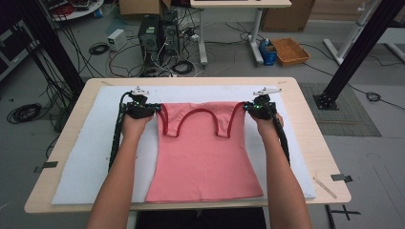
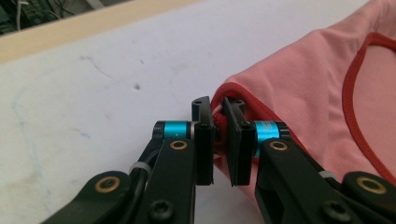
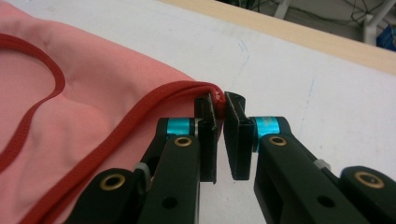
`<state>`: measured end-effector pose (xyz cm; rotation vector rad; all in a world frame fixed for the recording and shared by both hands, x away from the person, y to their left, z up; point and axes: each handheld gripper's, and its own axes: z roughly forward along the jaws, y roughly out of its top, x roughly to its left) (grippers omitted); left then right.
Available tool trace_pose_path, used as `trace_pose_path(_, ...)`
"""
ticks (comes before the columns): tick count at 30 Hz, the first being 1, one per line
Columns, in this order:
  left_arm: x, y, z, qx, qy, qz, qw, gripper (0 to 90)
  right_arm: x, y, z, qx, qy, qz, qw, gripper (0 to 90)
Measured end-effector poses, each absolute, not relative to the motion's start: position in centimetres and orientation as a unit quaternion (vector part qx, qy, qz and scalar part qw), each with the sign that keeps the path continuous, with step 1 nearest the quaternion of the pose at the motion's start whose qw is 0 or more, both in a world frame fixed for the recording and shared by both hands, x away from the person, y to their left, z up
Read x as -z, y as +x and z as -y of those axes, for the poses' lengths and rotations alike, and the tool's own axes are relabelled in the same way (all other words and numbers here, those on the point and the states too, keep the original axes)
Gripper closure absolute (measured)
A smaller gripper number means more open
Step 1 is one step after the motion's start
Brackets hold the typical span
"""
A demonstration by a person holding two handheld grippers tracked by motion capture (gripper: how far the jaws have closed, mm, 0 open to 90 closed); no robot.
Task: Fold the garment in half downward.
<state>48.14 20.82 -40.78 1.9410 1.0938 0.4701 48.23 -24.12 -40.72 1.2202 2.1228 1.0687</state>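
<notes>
Both claws are clamped on the pink tank top [image 1: 203,152], one per shoulder strap: the left claw [image 1: 154,109] pinches the strap at ten o'clock, the right claw [image 1: 248,108] the strap at two o'clock. The garment's long axis runs twelve to six down the white mat [image 1: 90,157] on the tabletop [image 1: 57,157], hem at six, nearest the person. Any fold, I'd say, goes straight toward six.

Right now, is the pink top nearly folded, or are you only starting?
Only starting. Done: the left gripper and right gripper are each shut on a shoulder strap of the pink top. In hand: those straps, pinched at the far end. Left: all the folding; it lies flat on the white mat.
</notes>
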Motion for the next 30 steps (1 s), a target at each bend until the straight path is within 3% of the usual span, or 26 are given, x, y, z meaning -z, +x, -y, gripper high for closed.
trace_pose_path(13, 41.9, 46.2, -20.9, -0.187, 0.778, -0.417, 0.431, 82.7, 40.9, 47.3, 24.3, -0.405, 0.43, -0.778, 0.214, 84.4)
trace_pose_path(30, 39.8, 41.4, -21.4, -0.202, 0.772, -0.37, 0.476, 82.7, 39.7, 43.1, 25.9, -0.456, 0.384, -0.776, 0.206, 84.2)
